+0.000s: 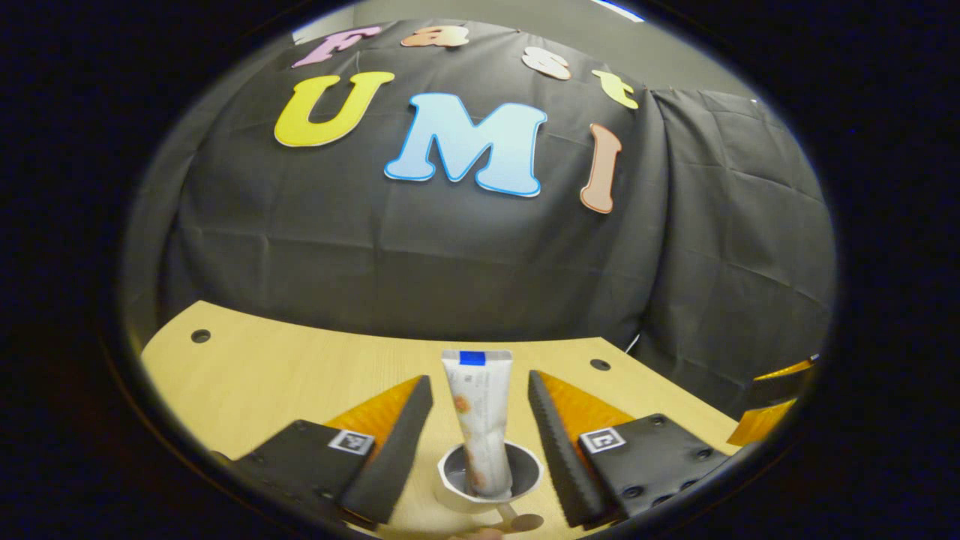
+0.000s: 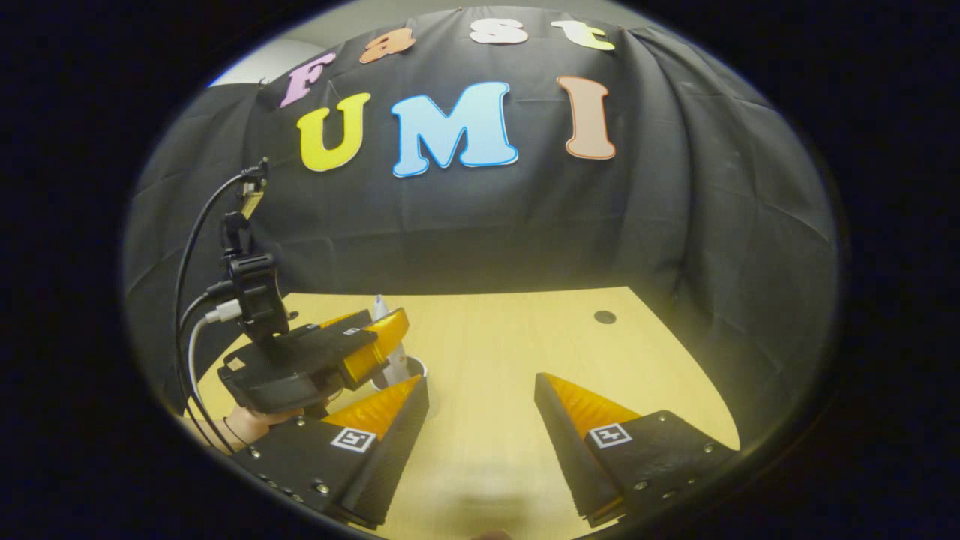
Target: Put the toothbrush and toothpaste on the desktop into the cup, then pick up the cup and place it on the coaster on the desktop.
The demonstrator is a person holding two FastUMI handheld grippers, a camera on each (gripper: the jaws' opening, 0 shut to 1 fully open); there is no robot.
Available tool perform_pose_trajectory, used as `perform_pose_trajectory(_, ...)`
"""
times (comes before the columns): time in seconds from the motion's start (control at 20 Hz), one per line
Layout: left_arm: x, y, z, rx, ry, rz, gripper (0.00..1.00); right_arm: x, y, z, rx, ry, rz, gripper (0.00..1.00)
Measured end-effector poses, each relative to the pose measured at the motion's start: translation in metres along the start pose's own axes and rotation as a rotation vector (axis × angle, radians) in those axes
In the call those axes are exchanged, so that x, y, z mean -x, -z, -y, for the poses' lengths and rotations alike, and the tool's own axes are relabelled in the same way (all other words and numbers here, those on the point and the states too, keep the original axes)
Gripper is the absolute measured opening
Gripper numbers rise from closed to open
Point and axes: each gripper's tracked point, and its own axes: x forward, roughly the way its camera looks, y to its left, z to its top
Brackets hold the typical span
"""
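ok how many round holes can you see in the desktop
3. In the left gripper view, one hole sits near the desktop's far left corner and another far right; the right gripper view shows one. Grippers may hide others.

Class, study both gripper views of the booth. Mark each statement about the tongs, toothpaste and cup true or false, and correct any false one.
1. The toothpaste tube stands upright in the white cup. True.
2. The left tongs are clamped on the tube. False: both fingers stand apart from it, open.
3. The right tongs hold a toothbrush. False: they are open over bare desktop.
4. In the right gripper view, a hand holds the left tongs from below. True.
5. The cup lies tipped on its side. False: it stands upright.
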Motion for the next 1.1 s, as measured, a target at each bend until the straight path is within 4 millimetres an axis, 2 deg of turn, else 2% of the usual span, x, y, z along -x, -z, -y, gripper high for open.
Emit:
perform_pose_trajectory(0.05,0.003,-0.003,-0.002,0.003,-0.002,0.005,0.97,0.000,0.000,-0.002,-0.002,-0.003,-0.001,0.88)
perform_pose_trajectory(0.15,0.008,-0.012,-0.005,0.013,-0.002,0.038,1.00,-0.001,-0.001,-0.007,0.000,-0.008,-0.003,0.88)
perform_pose_trajectory(0.2,0.009,-0.020,-0.005,0.014,-0.001,0.059,0.97,-0.003,-0.002,-0.010,0.004,-0.011,-0.003,0.88)
perform_pose_trajectory(0.25,0.015,-0.025,-0.006,0.012,-0.004,0.068,0.99,-0.004,0.000,-0.012,0.008,-0.012,-0.006,0.87)
perform_pose_trajectory(0.3,0.020,-0.029,-0.009,0.005,-0.008,0.076,0.94,-0.005,-0.001,-0.015,0.010,-0.016,-0.009,0.87)
perform_pose_trajectory(0.6,0.048,-0.055,-0.026,-0.025,-0.031,0.108,0.97,-0.018,0.008,-0.039,0.021,-0.045,-0.038,0.88)
perform_pose_trajectory(0.8,0.071,-0.072,-0.039,-0.039,-0.055,0.123,0.96,-0.033,0.013,-0.062,0.036,-0.081,-0.066,0.88)
perform_pose_trajectory(0.9,0.083,-0.081,-0.044,-0.043,-0.067,0.133,0.99,-0.042,0.019,-0.071,0.052,-0.089,-0.090,0.88)
perform_pose_trajectory(1.1,0.107,-0.096,-0.055,-0.046,-0.106,0.154,0.96,-0.059,0.033,-0.085,0.085,-0.090,-0.152,0.88)
